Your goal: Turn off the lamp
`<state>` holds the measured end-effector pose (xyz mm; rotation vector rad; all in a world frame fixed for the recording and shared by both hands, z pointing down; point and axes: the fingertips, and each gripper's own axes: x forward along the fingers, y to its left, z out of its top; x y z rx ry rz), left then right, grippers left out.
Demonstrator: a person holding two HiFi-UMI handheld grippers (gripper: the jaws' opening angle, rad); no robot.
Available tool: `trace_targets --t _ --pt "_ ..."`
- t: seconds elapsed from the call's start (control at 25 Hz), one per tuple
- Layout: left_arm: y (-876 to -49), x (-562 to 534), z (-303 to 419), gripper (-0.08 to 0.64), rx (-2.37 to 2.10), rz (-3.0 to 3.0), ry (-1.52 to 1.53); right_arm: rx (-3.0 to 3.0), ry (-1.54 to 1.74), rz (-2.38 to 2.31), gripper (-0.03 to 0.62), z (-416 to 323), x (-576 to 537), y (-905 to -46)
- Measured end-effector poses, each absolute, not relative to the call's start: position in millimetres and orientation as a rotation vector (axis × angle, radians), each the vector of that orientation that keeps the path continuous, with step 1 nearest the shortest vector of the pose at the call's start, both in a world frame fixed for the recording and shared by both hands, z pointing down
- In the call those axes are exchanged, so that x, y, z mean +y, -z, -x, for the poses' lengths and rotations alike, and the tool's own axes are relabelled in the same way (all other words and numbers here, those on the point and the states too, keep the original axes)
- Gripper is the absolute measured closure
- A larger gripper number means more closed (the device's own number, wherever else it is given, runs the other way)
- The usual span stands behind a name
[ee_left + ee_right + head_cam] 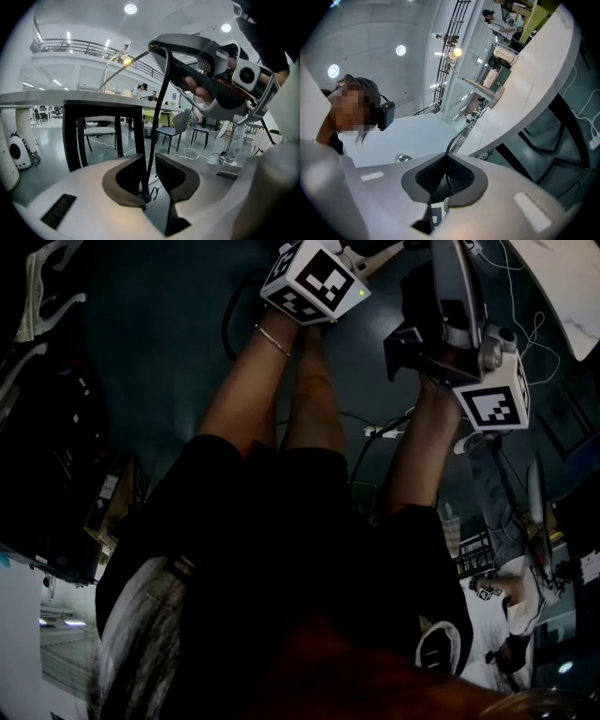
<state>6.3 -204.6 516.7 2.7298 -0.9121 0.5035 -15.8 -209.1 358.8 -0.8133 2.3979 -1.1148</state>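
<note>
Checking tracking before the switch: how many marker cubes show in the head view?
2: one marker cube at top centre, the other at upper right; no others visible.

We count one lit lamp (123,59) on one desk (47,97), one black cord (158,108) running off that desk, two grippers, the left gripper (150,160) and the right gripper (446,161), three chairs (174,125) beyond the desk, and two round ceiling lights (131,8) above it.

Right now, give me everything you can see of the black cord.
The cord is thin, black, round and rubbery-looking. From near the base of the lit lamp on the white table it drops into the right gripper, whose jaws are shut on it. It then runs nearly straight between the open jaws of the left gripper, close beside one pad. No switch shows.
</note>
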Motion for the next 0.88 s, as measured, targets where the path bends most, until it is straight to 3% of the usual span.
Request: trace_targets --t 0.64,0.88 --pt "-513 -199 -6 0.535 -0.924 -2.775 -0.569 2.455 1.039 0.874 0.584 12 -205 -364" --pt "-510 -190 -8 0.535 -0.905 -2.784 -0.542 2.587 0.896 0.992 0.543 6 -205 -368"
